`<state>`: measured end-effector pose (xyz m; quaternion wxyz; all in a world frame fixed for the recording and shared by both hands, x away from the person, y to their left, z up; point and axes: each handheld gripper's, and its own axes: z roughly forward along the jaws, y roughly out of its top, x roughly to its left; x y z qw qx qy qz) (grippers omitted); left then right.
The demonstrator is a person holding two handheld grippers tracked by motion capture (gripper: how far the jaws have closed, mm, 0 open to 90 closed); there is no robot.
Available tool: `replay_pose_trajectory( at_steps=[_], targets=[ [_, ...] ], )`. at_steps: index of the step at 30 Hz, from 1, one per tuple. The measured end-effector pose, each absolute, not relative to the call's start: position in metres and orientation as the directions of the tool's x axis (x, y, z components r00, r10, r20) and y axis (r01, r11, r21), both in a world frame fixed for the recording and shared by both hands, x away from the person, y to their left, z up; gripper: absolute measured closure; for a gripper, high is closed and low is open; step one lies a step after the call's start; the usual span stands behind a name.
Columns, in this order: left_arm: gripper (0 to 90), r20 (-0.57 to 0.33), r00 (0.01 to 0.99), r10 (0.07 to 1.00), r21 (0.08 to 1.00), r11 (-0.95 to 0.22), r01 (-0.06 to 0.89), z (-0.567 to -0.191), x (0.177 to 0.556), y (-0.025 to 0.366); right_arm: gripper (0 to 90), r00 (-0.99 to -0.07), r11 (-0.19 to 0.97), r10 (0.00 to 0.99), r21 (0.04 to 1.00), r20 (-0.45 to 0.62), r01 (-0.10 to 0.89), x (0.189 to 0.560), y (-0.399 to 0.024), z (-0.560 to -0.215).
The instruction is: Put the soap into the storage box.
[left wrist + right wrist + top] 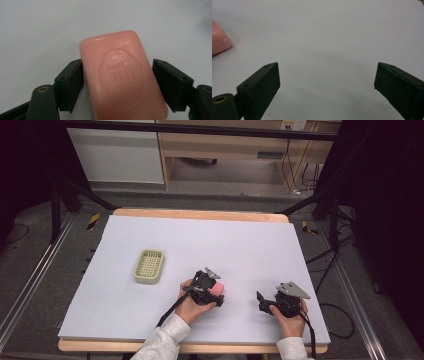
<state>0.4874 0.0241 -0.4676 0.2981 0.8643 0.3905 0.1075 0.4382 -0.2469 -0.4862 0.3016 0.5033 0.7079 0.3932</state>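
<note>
The pink soap bar (123,75) lies flat on the white tabletop (240,245), toward five o'clock from the middle of the sheet and close to the person's edge, stamped face up. The left tool (117,85) straddles it across its narrow width, one jaw on each long side. That is the sensible way to take a bar like this, since the short span fits between the pads and the flat sides give them something to bear on. In the left gripper view the left pad lies against the soap's edge, while a thin gap shows at the right pad, so the jaws are part-spread around the bar, not yet clamping it. The bar looks slick and rounded, so an off-centre squeeze could let it slide out.

The slotted green soap dish (149,266) sits at about ten o'clock from the soap, well apart, its open side up. It looks like the likely place for the bar to go.

The right tool (327,82) rests at three o'clock from the soap with its jaws spread wide over bare sheet, keeping out of the way.
</note>
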Motion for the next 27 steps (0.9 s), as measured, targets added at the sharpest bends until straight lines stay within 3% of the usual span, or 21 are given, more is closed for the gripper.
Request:
replay_pose_trajectory(
  at_steps=[7,27],
  targets=[
    [35.4,-0.059,0.658,0.751,0.594,-0.503,0.628,-0.4657,0.4874,0.0259,6.9,-0.312,0.184,0.95,0.86,-0.03,0.476,0.4384,-0.2469,-0.4863],
    [37.2,-0.053,0.662,0.748,0.593,-0.509,0.623,-0.4635,0.4865,0.0303,7.0,-0.313,0.184,0.949,0.86,-0.03,0.477,0.4384,-0.247,-0.4862]
  ],
)
